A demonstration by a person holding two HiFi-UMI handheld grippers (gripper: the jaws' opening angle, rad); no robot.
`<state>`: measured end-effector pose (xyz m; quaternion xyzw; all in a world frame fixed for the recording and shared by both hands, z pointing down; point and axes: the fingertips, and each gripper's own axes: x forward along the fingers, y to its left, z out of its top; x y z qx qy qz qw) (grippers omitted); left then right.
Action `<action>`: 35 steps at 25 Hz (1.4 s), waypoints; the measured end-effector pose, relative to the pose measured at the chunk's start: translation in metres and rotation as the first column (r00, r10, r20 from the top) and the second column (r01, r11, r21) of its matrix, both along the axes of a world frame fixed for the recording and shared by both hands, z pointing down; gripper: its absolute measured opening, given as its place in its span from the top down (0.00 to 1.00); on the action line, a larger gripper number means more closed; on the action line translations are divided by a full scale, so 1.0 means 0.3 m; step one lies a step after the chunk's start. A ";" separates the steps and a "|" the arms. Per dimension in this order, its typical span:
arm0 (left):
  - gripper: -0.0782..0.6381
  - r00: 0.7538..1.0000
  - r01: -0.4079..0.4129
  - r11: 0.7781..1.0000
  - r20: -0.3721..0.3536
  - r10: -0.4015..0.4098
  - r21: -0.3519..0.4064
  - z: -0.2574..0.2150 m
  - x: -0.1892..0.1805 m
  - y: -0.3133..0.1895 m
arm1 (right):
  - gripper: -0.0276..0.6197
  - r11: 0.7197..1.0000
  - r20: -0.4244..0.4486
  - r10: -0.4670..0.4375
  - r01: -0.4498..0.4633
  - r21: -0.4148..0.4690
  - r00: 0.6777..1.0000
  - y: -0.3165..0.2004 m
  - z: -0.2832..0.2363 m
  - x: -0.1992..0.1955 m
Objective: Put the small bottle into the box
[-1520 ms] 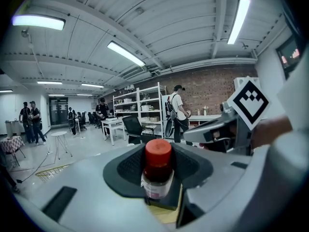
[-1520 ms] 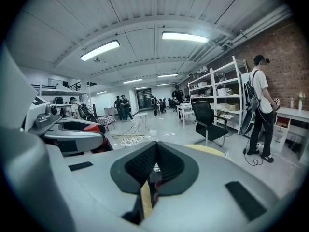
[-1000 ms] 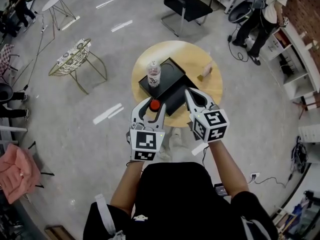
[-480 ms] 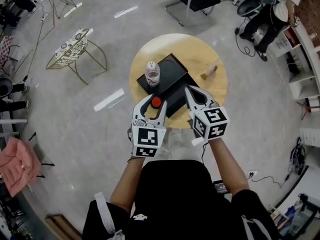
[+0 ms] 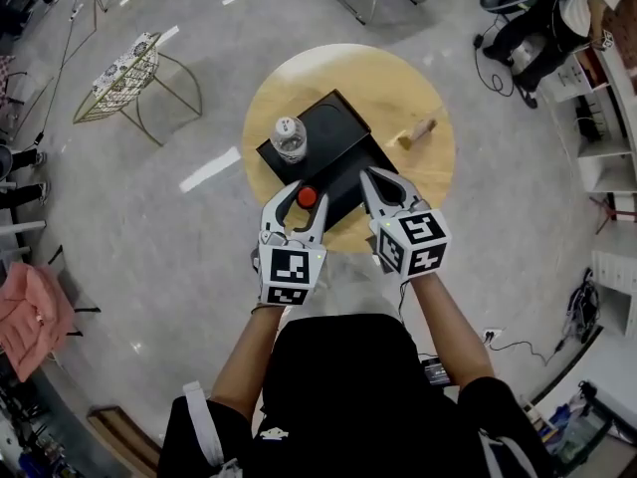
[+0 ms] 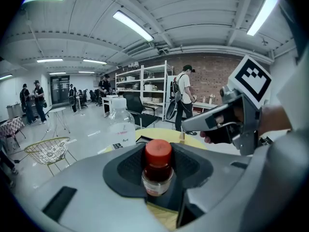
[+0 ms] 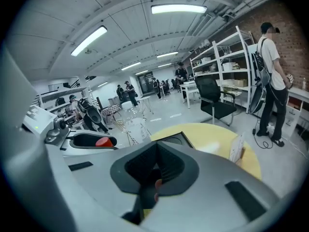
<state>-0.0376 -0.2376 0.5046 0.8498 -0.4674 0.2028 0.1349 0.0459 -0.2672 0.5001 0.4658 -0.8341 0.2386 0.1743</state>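
Head cam: up high, faces steeply down, takes in the whole round table (image 5: 398,88) plus floor around. Left gripper cam: rides on left gripper (image 5: 305,195), looks along its jaws, low over tabletop, v. near small bottle (image 6: 157,166), faces shelves (image 6: 145,86). Right gripper cam: same setup on right gripper (image 5: 381,177), shelves at its right. All 3 share table + black box (image 5: 333,137); each gripper view catches the other gripper at its edge.

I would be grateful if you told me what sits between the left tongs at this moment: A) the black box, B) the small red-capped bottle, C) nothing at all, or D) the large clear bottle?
B: in the left gripper view the small red-capped bottle stands gripped between the left tongs.
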 end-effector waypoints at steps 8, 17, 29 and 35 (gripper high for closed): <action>0.66 1.000 0.015 0.998 -0.016 -0.016 -0.059 0.136 0.018 -0.036 | 0.95 0.998 0.009 -0.007 0.008 -0.067 1.000 -0.039 0.106 0.012; 0.66 1.000 0.020 0.993 -0.001 -0.020 -0.116 0.286 0.017 -0.063 | 0.95 0.990 0.006 -0.025 0.025 -0.136 1.000 -0.036 0.230 -0.007; 0.66 1.000 0.022 0.984 -0.010 -0.024 -0.178 0.443 0.019 -0.059 | 0.95 0.980 0.008 -0.032 0.033 -0.194 0.999 -0.026 0.326 -0.016; 0.66 1.000 0.021 0.981 0.012 -0.019 -0.194 0.484 0.012 -0.043 | 0.95 0.975 0.005 -0.044 0.044 -0.217 0.999 -0.011 0.352 -0.027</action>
